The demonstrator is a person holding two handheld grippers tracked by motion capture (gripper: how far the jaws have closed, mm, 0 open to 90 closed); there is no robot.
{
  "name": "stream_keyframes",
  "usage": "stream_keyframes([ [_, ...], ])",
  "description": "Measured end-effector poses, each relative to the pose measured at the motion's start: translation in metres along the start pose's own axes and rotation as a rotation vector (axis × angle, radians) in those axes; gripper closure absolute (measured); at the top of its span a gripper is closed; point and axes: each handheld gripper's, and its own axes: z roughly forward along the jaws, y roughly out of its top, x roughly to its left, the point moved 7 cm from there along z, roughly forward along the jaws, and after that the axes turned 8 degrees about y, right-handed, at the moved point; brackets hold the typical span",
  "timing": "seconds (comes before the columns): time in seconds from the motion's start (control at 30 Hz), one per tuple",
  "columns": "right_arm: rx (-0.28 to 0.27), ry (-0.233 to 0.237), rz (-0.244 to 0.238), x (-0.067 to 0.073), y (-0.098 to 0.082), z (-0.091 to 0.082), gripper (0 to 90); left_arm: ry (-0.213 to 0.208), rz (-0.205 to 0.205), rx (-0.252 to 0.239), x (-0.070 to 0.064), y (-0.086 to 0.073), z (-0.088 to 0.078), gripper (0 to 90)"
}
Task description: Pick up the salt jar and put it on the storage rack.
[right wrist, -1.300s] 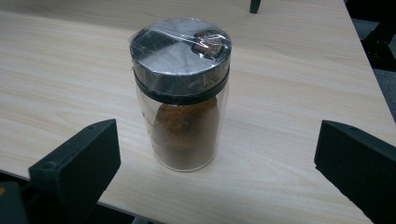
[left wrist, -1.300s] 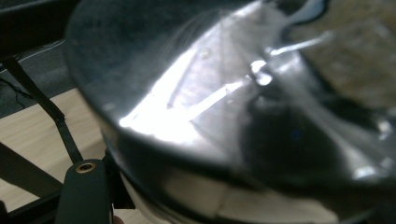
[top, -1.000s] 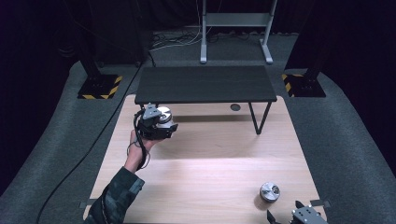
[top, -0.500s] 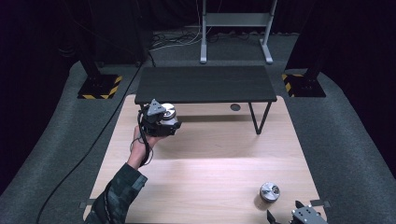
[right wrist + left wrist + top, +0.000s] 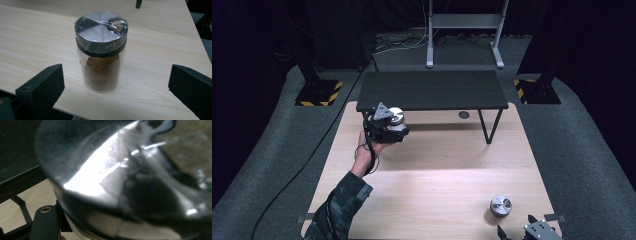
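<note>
Clamped in the left hand-held gripper (image 5: 388,124) at upper left by the black shelf, the metal-capped spice jar (image 5: 396,116) looks rigid, slick and breakable, best gripped mid-body, while the right hand-held gripper (image 5: 117,82) gapes.

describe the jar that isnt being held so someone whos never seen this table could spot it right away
Start at the light wooden table and go to its near right corner, just ahead of the open right tongs. There a clear spice jar stands upright, part filled with brown powder, its silver lid sealed under plastic wrap. Its twin is far off, gripped in the left tongs by the low black shelf.
</note>
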Motion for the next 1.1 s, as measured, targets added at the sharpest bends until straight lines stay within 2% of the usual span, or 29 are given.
stream_keyframes([
  [0.47, 0.002, -0.002, -0.004, 0.000, 0.001, 0.000, 0.0, -0.002, 0.014, -0.001, -0.001, 0.011, 0.002, 30.7],
  [1.1, -0.003, -0.001, -0.006, 0.000, 0.001, -0.001, 0.0, -0.026, 0.028, -0.003, -0.005, 0.030, 0.007, 30.7],
])
